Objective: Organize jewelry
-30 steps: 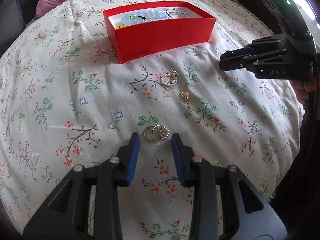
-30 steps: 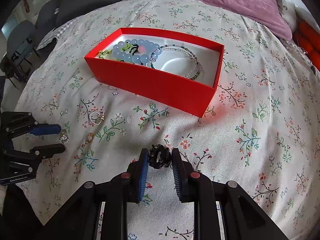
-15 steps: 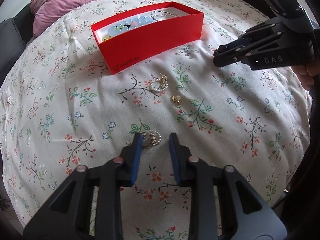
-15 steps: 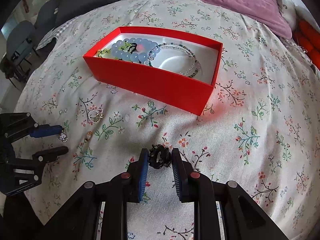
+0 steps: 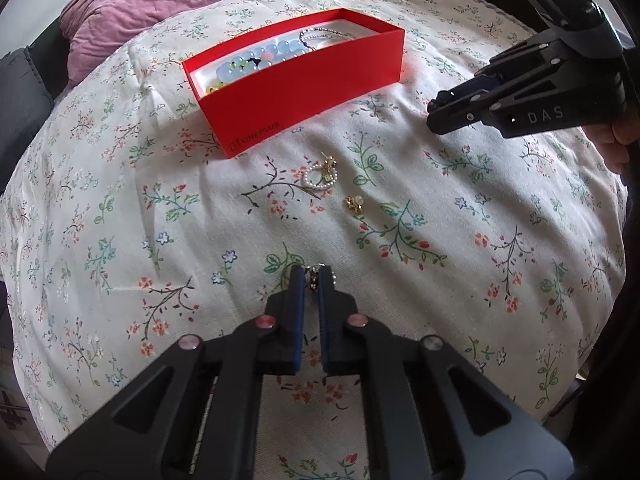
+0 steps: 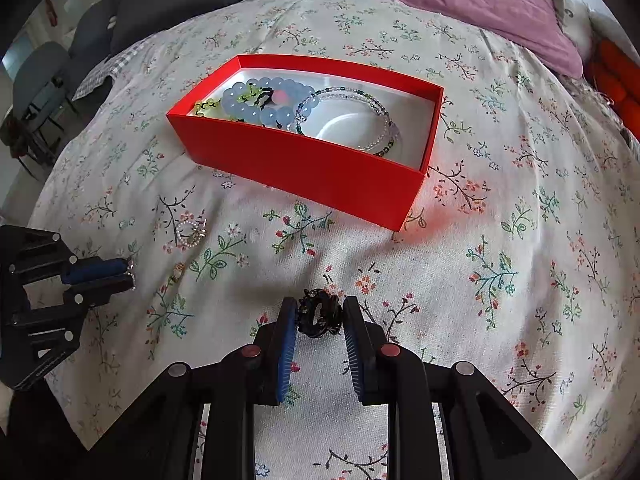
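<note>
On the floral bedspread stands an open red box (image 5: 304, 92) (image 6: 304, 164) holding a pale blue bead bracelet (image 6: 264, 102) and a thin beaded bracelet (image 6: 376, 100). My left gripper (image 5: 313, 276) (image 6: 130, 274) is closing its jaws, and a small pearl-and-gold earring (image 5: 314, 273) is pinched between the blue pads. A second pearl hoop earring (image 5: 319, 176) (image 6: 191, 234) and a gold stud (image 5: 354, 204) (image 6: 177, 270) lie loose in front of the box. My right gripper (image 6: 320, 312) (image 5: 434, 110) is shut on a black ornate ring (image 6: 320, 314), held just above the cloth.
A purple blanket (image 6: 460, 4) is bunched behind the box. Dark chairs (image 6: 48, 72) stand past the bed's far left edge, and something orange (image 6: 618, 80) lies at the right. A hand (image 5: 624, 136) holds the right gripper's handle.
The left gripper's jaws have come together on the pearl-and-gold earring that lay between them. The right gripper, with the black ring, has stayed put.
</note>
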The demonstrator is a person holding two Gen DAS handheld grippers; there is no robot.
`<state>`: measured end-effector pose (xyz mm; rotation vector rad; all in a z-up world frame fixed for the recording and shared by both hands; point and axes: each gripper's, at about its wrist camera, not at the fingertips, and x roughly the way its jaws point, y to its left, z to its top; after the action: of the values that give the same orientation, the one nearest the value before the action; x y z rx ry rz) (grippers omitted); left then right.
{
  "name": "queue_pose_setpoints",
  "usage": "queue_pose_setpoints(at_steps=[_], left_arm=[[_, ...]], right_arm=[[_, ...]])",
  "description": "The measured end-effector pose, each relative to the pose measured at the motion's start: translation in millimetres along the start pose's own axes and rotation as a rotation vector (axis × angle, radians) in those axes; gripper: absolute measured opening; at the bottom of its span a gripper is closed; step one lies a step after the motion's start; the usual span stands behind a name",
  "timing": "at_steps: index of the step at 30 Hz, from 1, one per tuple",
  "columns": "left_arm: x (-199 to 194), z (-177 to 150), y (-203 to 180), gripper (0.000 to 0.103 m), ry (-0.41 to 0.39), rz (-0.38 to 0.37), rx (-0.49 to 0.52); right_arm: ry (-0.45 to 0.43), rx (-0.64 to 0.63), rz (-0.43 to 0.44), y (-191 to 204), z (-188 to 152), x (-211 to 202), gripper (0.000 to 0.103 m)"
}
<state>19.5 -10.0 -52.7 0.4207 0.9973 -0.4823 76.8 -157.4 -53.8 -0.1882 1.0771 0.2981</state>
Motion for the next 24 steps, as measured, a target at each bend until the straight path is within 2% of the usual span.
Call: queue_pose_setpoints(at_steps=[3, 6, 8, 10, 14, 16, 18, 22, 24], left_arm=[[-4.5, 0.6, 2.5, 0.008, -0.009, 0.001, 0.0], [-13.5, 2.3, 7.7, 0.003, -0.044, -0.014, -0.029], [-19.9, 4.3, 12.1, 0.003, -0.075, 0.003, -0.052], [-22.0, 5.1, 20.4, 0.003, -0.073, 0.001, -0.089], [-12.5, 1.1, 34.8, 0.003, -0.016, 0.02, -0.144], [-3.4, -2.8, 34.7, 0.008, 0.042, -0.013, -0.138], [4.1, -6.3, 28.0, 0.013, 0.075, -0.002, -0.101], [7.0, -5.4, 18.6, 0.014, 0.076, 0.029, -0.054], [5.4, -4.3, 20.0, 0.02, 0.071, 0.025, -0.063]], right_arm=[[-0.004, -0.001, 0.001, 0.0, -0.2, -1.6, 0.023], [-0.006, -0.001, 0.001, 0.1, -0.2, -2.3, 0.023], [-0.007, -0.001, 0.002, -0.2, 0.0, -2.7, 0.023], [-0.007, 0.0, 0.001, -0.5, 0.3, -3.1, 0.023], [-0.006, -0.001, 0.002, -0.8, 0.0, -2.9, 0.023], [-0.005, 0.0, 0.001, -0.7, 0.7, -3.3, 0.023], [-0.004, 0.002, 0.0, -0.7, 1.0, -3.8, 0.023], [0.0, 0.004, 0.003, 0.9, 1.6, -3.3, 0.023], [0.001, 0.002, 0.004, 1.6, 1.7, -3.0, 0.023]])
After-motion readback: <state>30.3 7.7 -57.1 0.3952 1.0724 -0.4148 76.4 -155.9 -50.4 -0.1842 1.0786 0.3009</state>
